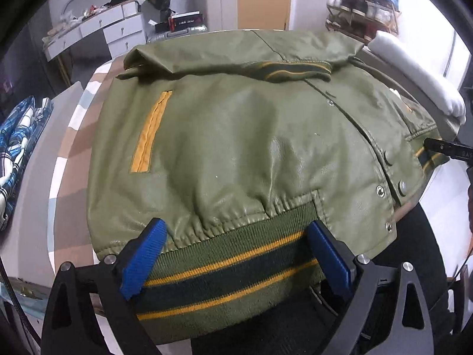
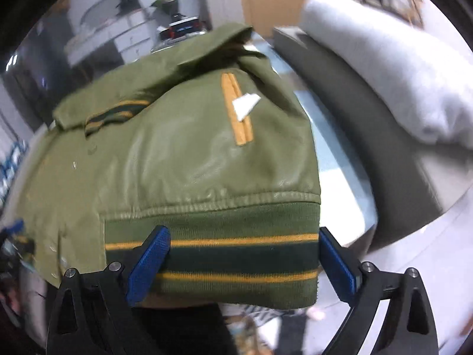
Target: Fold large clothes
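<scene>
Filling the centre of both views, an olive jacket (image 1: pixel 236 136) with yellow pocket trim lies spread over a pale surface, its striped knit hem (image 1: pixel 224 275) at the bottom of the frame. The left tongs (image 1: pixel 233 254) stand wide open, blue pads either side of the hem and gripping nothing. The right tongs (image 2: pixel 245 260) are equally wide open across the hem's other end, also gripping nothing; a white bundle (image 2: pixel 384 68) sits upper right there.

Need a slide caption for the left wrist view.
Left tongs open astride the striped hem of an olive jacket lying on the table.
</scene>
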